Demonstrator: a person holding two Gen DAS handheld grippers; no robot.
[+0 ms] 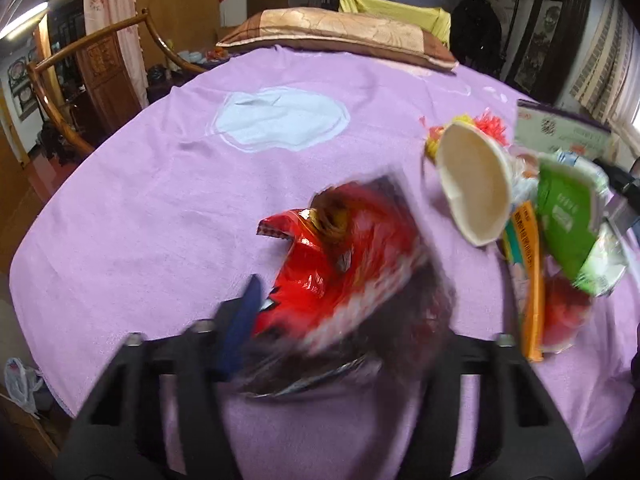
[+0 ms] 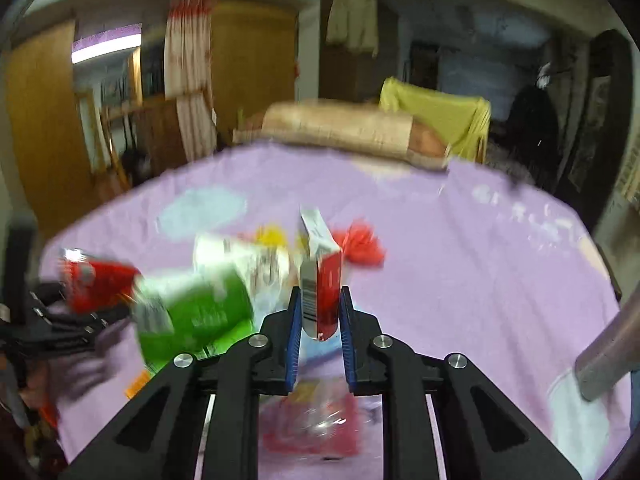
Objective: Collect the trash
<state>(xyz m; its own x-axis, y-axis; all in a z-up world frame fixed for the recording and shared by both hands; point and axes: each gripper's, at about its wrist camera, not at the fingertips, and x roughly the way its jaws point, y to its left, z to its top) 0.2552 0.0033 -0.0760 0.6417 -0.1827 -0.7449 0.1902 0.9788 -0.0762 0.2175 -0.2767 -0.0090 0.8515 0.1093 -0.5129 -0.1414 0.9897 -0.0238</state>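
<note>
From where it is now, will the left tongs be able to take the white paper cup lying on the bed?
Probably not yet: the left tongs are already shut on a red snack bag. The paper cup lies uncovered just beyond, so it should be easy once the bag is dropped.

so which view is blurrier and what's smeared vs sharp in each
Right wrist view is blurrier: the green packet and the room behind smear, while the right gripper and the small carton in its fingers stay fairly sharp. Left wrist view: the red snack bag at the left gripper is streaked, the purple sheet and paper cup crisp; both bend at the edges.
</note>
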